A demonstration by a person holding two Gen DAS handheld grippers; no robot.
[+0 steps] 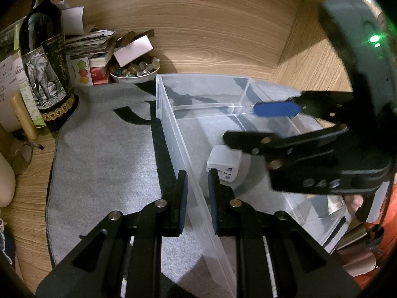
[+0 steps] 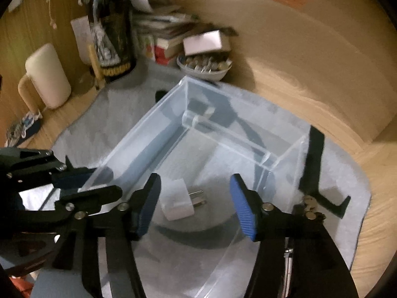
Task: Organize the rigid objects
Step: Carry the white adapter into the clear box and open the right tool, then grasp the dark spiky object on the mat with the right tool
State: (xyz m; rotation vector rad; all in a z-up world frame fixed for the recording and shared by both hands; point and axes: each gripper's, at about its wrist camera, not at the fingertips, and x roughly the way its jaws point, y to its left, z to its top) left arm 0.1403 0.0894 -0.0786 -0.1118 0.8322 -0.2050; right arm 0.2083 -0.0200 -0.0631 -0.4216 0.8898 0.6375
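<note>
A clear plastic organizer box (image 1: pixel 171 114) with dividers sits on a grey mat (image 1: pixel 104 154). A white plug adapter (image 1: pixel 224 162) lies on the floor of the box's near compartment; it also shows in the right wrist view (image 2: pixel 177 200) with its prongs to the right. My left gripper (image 1: pixel 197 181) straddles the box's left wall, one finger on each side, jaws narrow around the wall. My right gripper (image 2: pixel 194 195) hangs open and empty above the adapter inside the box (image 2: pixel 223 134); it also shows in the left wrist view (image 1: pixel 260 124).
A dark wine bottle (image 1: pixel 47 69), a stack of books and papers (image 1: pixel 91 49) and a bowl of small stones (image 1: pixel 135 72) stand at the back left. A cream mug (image 2: pixel 46 77) is on the left. Wooden walls close the back and right.
</note>
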